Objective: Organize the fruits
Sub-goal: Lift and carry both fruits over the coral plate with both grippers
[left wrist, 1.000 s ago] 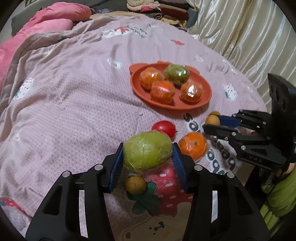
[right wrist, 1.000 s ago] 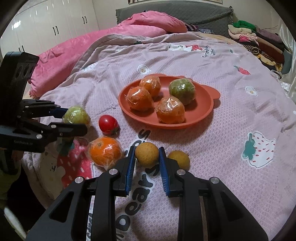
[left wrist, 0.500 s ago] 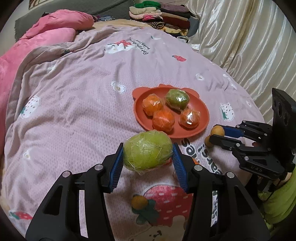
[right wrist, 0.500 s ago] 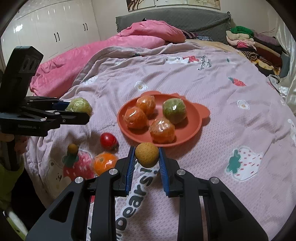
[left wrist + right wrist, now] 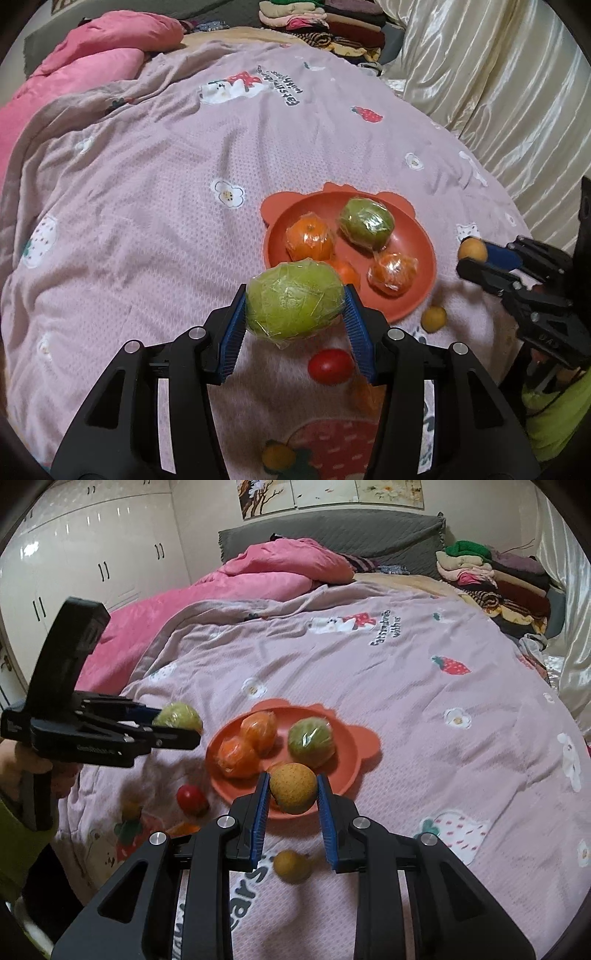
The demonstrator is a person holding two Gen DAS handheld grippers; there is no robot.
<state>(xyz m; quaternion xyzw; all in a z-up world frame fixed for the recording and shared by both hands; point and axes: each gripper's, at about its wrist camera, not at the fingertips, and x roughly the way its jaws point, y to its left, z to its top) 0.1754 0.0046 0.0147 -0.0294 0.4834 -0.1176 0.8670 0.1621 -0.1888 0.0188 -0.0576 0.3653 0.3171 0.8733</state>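
Left gripper [image 5: 294, 314] clamping a wrapped green fruit [image 5: 294, 303], right gripper [image 5: 290, 799] pinching a small brown fruit [image 5: 292, 787], both above the orange plate [image 5: 347, 771] on the bed

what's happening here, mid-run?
A person is sorting fruit on a bed with two handheld grippers. The left gripper is clamped on a wrapped green fruit; the right gripper holds a small yellow-brown fruit. Both are off the blanket, near the orange plate, which has four wrapped fruits. A red fruit and others lie loose.
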